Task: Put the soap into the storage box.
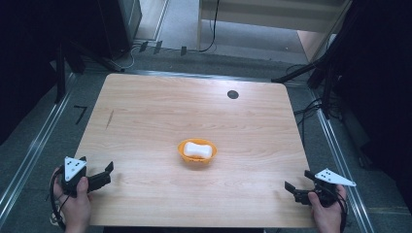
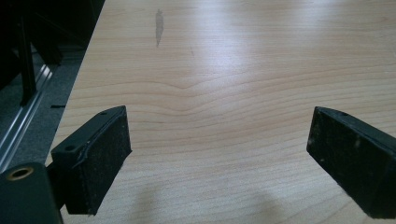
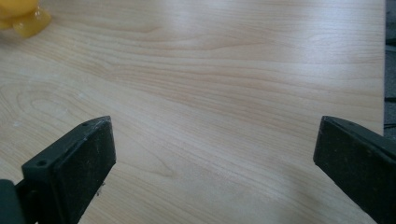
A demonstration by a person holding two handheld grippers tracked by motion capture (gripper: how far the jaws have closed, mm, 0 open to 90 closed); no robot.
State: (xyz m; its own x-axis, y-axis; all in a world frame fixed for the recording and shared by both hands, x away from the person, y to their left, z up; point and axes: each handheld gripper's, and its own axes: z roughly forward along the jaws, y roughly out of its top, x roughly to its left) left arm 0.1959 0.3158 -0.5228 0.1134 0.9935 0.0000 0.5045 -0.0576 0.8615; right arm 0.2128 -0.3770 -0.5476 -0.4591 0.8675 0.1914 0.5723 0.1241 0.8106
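— So, what are you counting on that table (image 1: 145, 111) from where you are standing?

— Two hand-held grippers, one bowl, one white bar. The left hand-held gripper (image 1: 108, 174) is sitting at the near left corner, a hand (image 1: 75, 204) wrapping its body, and the right hand-held gripper (image 1: 297, 181) is sitting at the near right corner in the other hand (image 1: 328, 213). Each is carrying one grey three-cornered plate on top.

— Are they gripping anything?

— No. Both are standing wide apart with bare wood showing between the jaws. In the left gripper view the two flat black pads (image 2: 100, 158) are looking rough and speckled, blocky in shape, with the wavy grain of the table running between them. The right gripper view is showing the same two matte pads (image 3: 77, 163) spread wide.

— And the bowl?

— One orange bowl (image 1: 197, 152), round and shallow, looking like glossy plastic, is resting about the middle of the table, well apart from both grippers. One white bar (image 1: 198, 149), smooth and pinched at the waist like a soap, is lying inside it.

— Anything else on the wood?

— One small dark round disc (image 1: 232, 94) near the far edge, and one dark streak (image 1: 110, 119) toward the left side. The tabletop is pale wood-grain laminate with rounded corners.
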